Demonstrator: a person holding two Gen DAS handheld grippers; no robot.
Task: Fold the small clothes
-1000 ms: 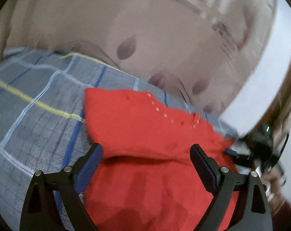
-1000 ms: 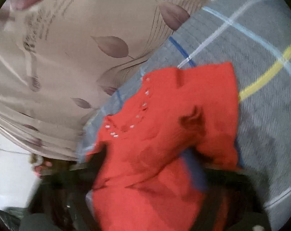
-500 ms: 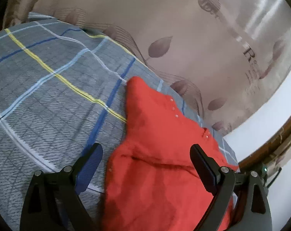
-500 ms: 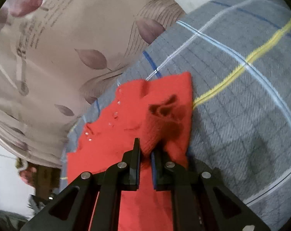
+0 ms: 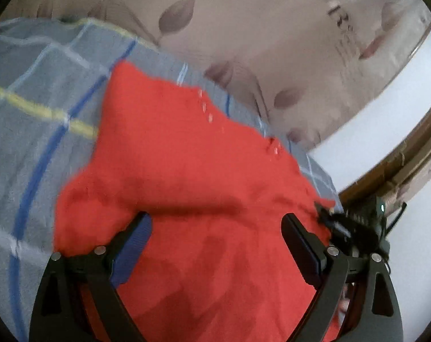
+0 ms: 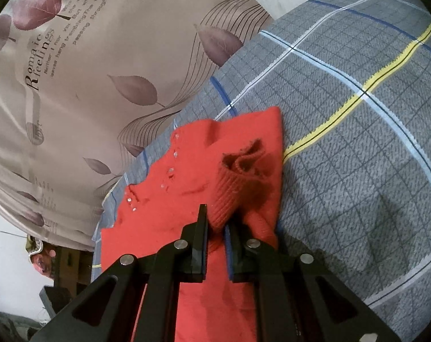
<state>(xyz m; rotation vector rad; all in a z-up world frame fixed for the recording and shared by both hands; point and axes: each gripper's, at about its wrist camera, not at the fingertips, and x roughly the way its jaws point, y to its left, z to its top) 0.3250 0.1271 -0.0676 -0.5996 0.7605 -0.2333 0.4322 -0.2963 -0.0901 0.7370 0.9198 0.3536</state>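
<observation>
Right gripper (image 6: 215, 228): jaws nearly together, pinching a ribbed cuff (image 6: 235, 182) of the red sweater (image 6: 164, 205); the cuff stands bunched just beyond the pads. Left gripper (image 5: 216, 233): jaws spread wide over the same red sweater (image 5: 187, 156), nothing between the pads; contact with the fabric cannot be told, view blurred. Sweater lies spread on the grey plaid bedsheet (image 6: 357, 142), with small beads (image 6: 169, 171) along its far neckline. Sheet extends right of the garment. Far side: beige curtain (image 6: 115, 71) with leaf print and lettering.
</observation>
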